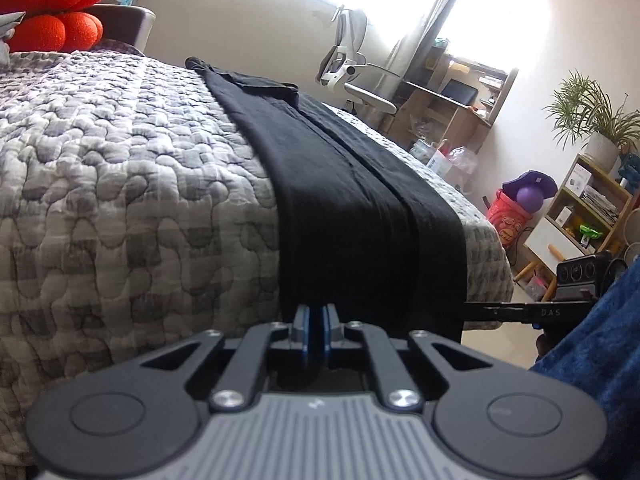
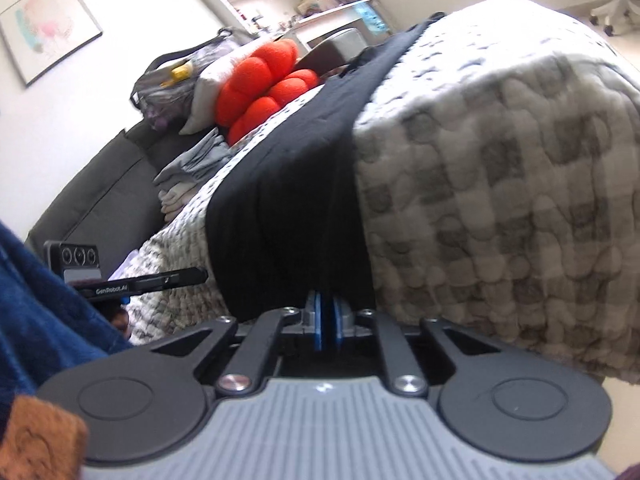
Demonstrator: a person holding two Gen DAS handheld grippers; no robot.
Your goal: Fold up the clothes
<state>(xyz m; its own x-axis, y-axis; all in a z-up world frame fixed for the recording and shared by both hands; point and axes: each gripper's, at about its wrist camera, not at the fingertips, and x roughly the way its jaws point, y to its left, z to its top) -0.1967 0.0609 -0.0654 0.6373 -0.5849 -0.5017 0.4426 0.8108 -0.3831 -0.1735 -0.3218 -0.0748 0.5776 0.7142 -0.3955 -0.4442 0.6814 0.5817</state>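
left wrist view: the left gripper [image 1: 316, 312] pinched the near hem of the black garment [image 1: 340, 200], its blue pads nearly together on the cloth. the garment lay as a long folded strip across the grey quilt [image 1: 120, 160], its end hanging over the bed edge. the right gripper [image 1: 516, 312] reached in from the side.

right wrist view: the right gripper [image 2: 328, 312] was clamped on the same hem, pads nearly together. an orange cushion [image 2: 264, 84] sat beyond the garment [image 2: 288, 184].

Both wrist views sit low and close at the bed [image 1: 120, 184] edge, sharing its black garment [image 1: 360, 216].
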